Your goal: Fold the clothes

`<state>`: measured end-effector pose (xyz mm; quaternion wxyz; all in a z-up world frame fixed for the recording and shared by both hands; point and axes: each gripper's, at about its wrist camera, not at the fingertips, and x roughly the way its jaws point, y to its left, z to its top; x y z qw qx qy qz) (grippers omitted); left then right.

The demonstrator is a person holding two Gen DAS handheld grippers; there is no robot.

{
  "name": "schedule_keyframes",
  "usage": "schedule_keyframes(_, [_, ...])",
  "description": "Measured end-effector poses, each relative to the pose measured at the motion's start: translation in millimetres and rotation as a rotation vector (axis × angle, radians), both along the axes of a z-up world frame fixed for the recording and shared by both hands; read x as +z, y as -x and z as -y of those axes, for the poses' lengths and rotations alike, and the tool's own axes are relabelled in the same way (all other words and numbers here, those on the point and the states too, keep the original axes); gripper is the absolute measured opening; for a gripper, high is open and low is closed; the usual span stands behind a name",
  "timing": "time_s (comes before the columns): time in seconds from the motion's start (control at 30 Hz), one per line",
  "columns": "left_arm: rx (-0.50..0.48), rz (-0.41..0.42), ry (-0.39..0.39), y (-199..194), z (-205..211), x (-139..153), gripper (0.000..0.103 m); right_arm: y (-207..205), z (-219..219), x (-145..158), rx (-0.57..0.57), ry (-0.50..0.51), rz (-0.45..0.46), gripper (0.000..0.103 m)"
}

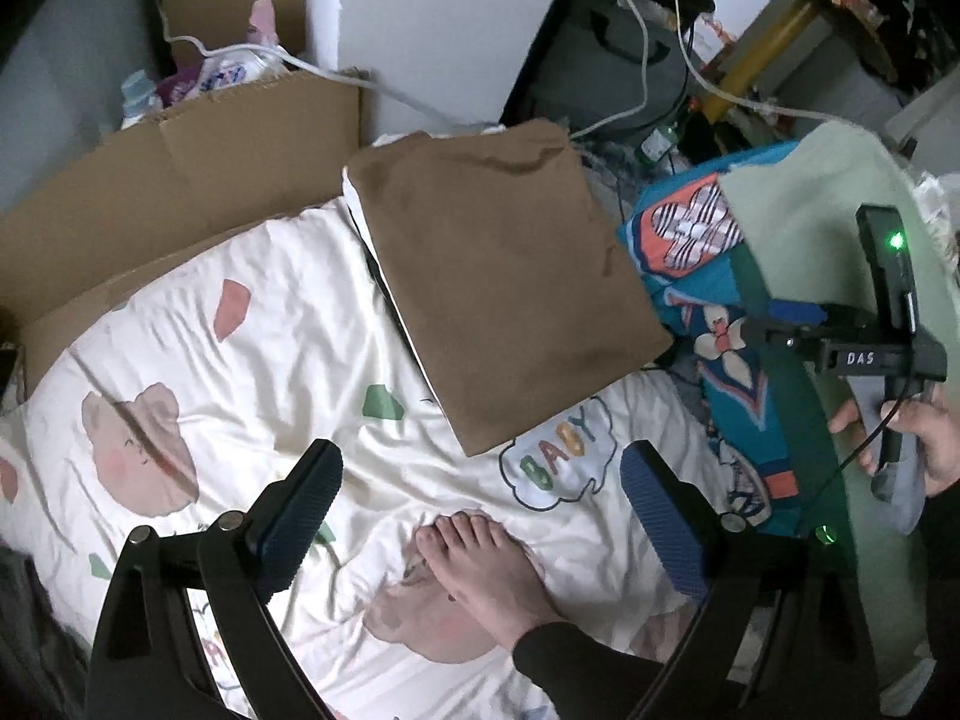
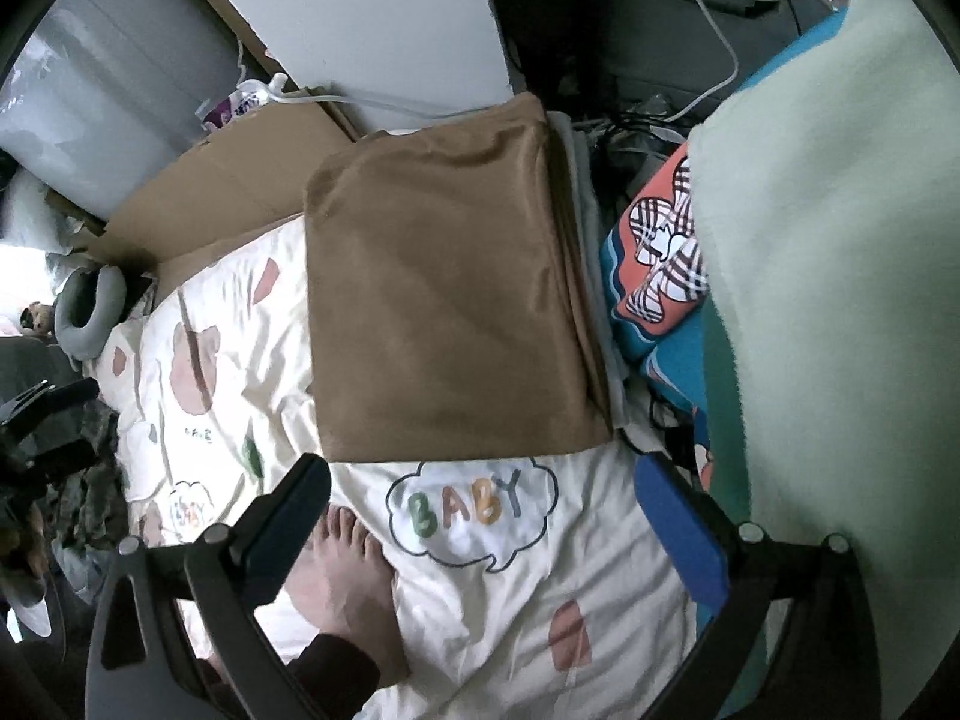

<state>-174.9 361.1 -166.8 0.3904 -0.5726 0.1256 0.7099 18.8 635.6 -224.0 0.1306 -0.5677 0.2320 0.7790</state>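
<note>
A: Left hand-held gripper (image 1: pixel 480 516), black frame with blue ribbed pads: jaws wide apart, nothing between them. It hangs over the cream quilt printed with bears and a "BABY" cloud (image 1: pixel 252 324).

B: Right hand-held gripper (image 2: pixel 480 540)?

A: Same build, jaws also spread, empty. In the left wrist view its black body sits at the right edge, held in a hand (image 1: pixel 936 438), green light lit.

B: Clothes?

A: Folded brown rectangular garment (image 2: pixel 444 312) lies flat on the quilt's far part, its near edge just beyond the "BABY" print. Pale layers show under its right side; cannot tell what they are.

B: Anything to the right?

A: Pale mint-green fleece cloth (image 2: pixel 828 276) hangs down the right side, over a teal cloth with orange and plaid patches (image 2: pixel 654 276).

B: Person?

A: Bare foot (image 1: pixel 480 576) with a dark trouser cuff stands on the quilt, between the left gripper's fingers in view.

B: Surroundings?

A: Flattened brown cardboard box (image 1: pixel 180 204) at the quilt's left far edge; white cables (image 1: pixel 648 60) beyond.
</note>
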Motion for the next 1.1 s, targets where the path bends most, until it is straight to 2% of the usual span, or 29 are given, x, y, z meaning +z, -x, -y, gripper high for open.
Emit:
schedule_keyframes(0.23, [0.066,-0.093,-0.041,-8.8,30.2,51.0,0.094,-6.6,11.4,42.7,0.013,-0.020,-0.024,0.102])
schedule_keyframes(0.5, [0.154,-0.120,-0.067,-18.6,76.8,95.5,0.094,-12.5,32.7,92.9,0.018,-0.021,-0.077,0.102])
schedule_keyframes(0.73, [0.235,-0.167,-0.085,-31.8,129.0,145.4,0.094,-17.9,53.8,134.1,0.043,-0.012,-0.112,0.102])
schedule_keyframes(0.9, [0.266,-0.197,-0.046,-49.0,168.3,181.1,0.094,-15.8,73.8,174.1,0.074,0.009,-0.155,0.102])
schedule_keyframes(1.1, [0.336,-0.239,-0.062,-69.4,226.7,225.8,0.094,-10.6,104.3,228.0,0.127,0.014,-0.212,0.102])
